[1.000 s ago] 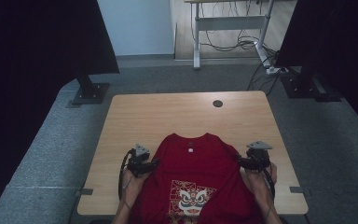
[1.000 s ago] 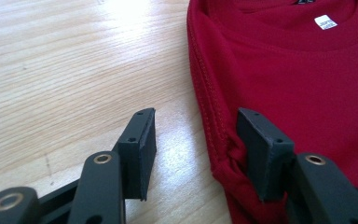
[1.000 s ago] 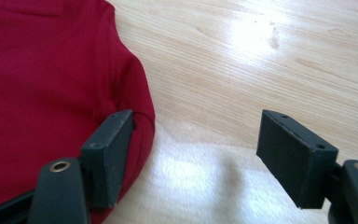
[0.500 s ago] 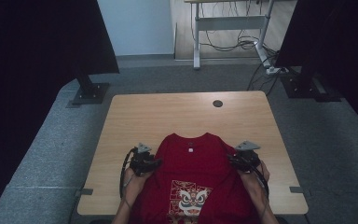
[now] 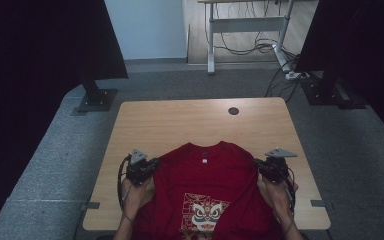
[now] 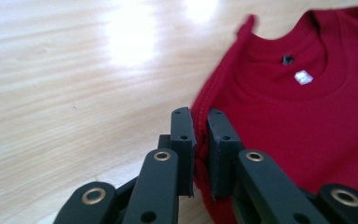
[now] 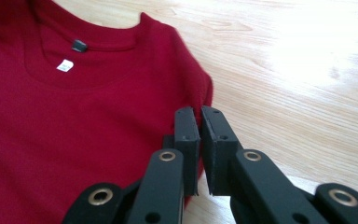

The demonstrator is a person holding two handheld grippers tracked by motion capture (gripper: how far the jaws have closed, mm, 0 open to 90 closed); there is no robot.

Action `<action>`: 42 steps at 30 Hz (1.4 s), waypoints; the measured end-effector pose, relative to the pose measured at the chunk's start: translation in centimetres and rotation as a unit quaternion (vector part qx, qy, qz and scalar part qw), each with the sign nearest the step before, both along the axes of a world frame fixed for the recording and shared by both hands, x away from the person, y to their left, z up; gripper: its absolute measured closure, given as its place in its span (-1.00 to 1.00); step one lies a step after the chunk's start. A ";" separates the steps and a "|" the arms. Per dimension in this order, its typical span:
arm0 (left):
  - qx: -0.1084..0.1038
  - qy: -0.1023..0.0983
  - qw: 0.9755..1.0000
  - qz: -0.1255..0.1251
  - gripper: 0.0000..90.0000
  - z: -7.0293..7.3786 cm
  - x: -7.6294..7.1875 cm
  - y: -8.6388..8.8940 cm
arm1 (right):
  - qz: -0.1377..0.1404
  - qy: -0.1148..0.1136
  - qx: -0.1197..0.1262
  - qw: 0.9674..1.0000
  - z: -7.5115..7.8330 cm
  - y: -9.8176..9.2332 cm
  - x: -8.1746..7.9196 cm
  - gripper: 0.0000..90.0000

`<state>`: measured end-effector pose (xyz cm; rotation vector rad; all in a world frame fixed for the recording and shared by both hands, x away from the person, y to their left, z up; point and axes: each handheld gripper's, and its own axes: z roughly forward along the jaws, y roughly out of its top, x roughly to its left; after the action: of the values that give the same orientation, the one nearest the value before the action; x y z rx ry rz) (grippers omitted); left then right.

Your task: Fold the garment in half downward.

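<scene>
A red T-shirt point(image 5: 205, 175) with a lion print lies face up at the near edge of the wooden table point(image 5: 180, 120), its collar pointing away. My left gripper point(image 5: 152, 164) sits at the shirt's left shoulder. In the left gripper view, the left gripper point(image 6: 199, 135) has just been closing, and its pads pinch the shirt's point(image 6: 298, 121) stitched edge. My right gripper point(image 5: 259, 165) is at the right shoulder. In the right gripper view, the right gripper point(image 7: 199, 135) has also just been closing and pinches the shirt's point(image 7: 74, 121) sleeve edge.
A small dark round grommet point(image 5: 233, 110) is set in the far part of the table. Bare wood stretches beyond the collar. Black curtains on stands point(image 5: 96, 95) flank the table, and a desk frame with cables point(image 5: 260, 45) stands behind.
Both grippers have shifted a little at the shirt's shoulders and sit slightly higher. The right one went inward half a second ago and has come back outward.
</scene>
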<state>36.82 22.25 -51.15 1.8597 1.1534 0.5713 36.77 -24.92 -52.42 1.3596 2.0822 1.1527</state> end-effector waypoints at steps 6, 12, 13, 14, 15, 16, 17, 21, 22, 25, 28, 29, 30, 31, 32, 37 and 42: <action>-0.010 -0.008 1.000 0.011 0.85 0.5 -0.2 0.9 | -0.013 -0.002 -0.008 1.000 0.3 -0.9 -0.2 0.88; -0.021 -0.010 1.000 0.016 0.85 0.4 -0.5 1.9 | -0.005 -0.039 0.048 0.998 1.7 -1.9 -1.6 0.90; -0.048 -0.016 0.999 -0.005 0.85 1.2 -1.2 2.1 | -0.005 -0.039 0.048 0.998 1.7 -1.9 -1.6 0.90; -0.048 -0.016 0.999 -0.005 0.85 1.2 -1.2 2.1 | -0.005 -0.039 0.048 0.998 1.7 -1.9 -1.6 0.90; -0.048 -0.016 0.999 -0.005 0.85 1.2 -1.2 2.1 | 0.013 -0.038 0.083 0.996 2.6 -2.1 -2.6 0.90; -0.063 -0.017 0.997 -0.030 0.85 2.3 -2.4 2.1 | 0.013 -0.038 0.083 0.996 2.6 -2.1 -2.6 0.90; -0.064 -0.016 0.997 -0.039 0.85 2.6 -3.0 2.1 | 0.030 -0.033 0.087 0.995 3.0 -2.1 -3.9 0.90; -0.063 -0.010 0.996 -0.054 0.84 2.7 -4.2 2.1 | 0.045 -0.014 0.082 0.996 2.6 -2.2 -5.7 0.90; -0.042 0.014 0.996 -0.077 0.84 1.4 -6.2 1.8 | 0.045 -0.014 0.082 0.996 2.6 -2.2 -5.7 0.90; -0.024 0.039 0.995 -0.089 0.84 -0.2 -7.4 1.4 | 0.064 0.033 0.080 0.994 0.2 -2.0 -8.2 0.91; 0.014 0.061 0.993 -0.100 0.83 -2.2 -8.5 0.7 | 0.067 0.041 0.078 0.994 -0.2 -1.9 -8.4 0.91; 0.027 0.065 0.992 -0.104 0.83 -2.7 -8.7 0.5 | 0.074 0.071 0.050 0.993 -1.8 -1.1 -9.3 0.91; 0.027 0.065 0.992 -0.104 0.83 -2.7 -8.7 0.5 | 0.074 0.071 0.050 0.993 -1.8 -1.1 -9.3 0.91; 0.027 0.065 0.992 -0.104 0.83 -2.7 -8.7 0.5 | 0.075 0.079 0.042 0.993 -2.3 -0.9 -9.3 0.91; 0.054 0.056 0.991 -0.107 0.83 -3.0 -8.7 0.0 | 0.075 0.079 0.042 0.993 -2.3 -0.9 -9.3 0.91; 0.076 0.041 0.990 -0.110 0.83 -3.2 -7.8 -0.6 | 0.063 0.073 -0.009 0.995 -2.8 0.1 -9.0 0.92; 0.101 0.033 0.989 -0.101 0.83 -3.3 -6.2 -1.2 | 0.056 0.067 -0.005 0.996 -2.9 0.1 -7.7 0.92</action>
<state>30.65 21.08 -54.40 2.1538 0.9624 0.5321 29.05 -24.78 -55.30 1.3641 2.2826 1.1212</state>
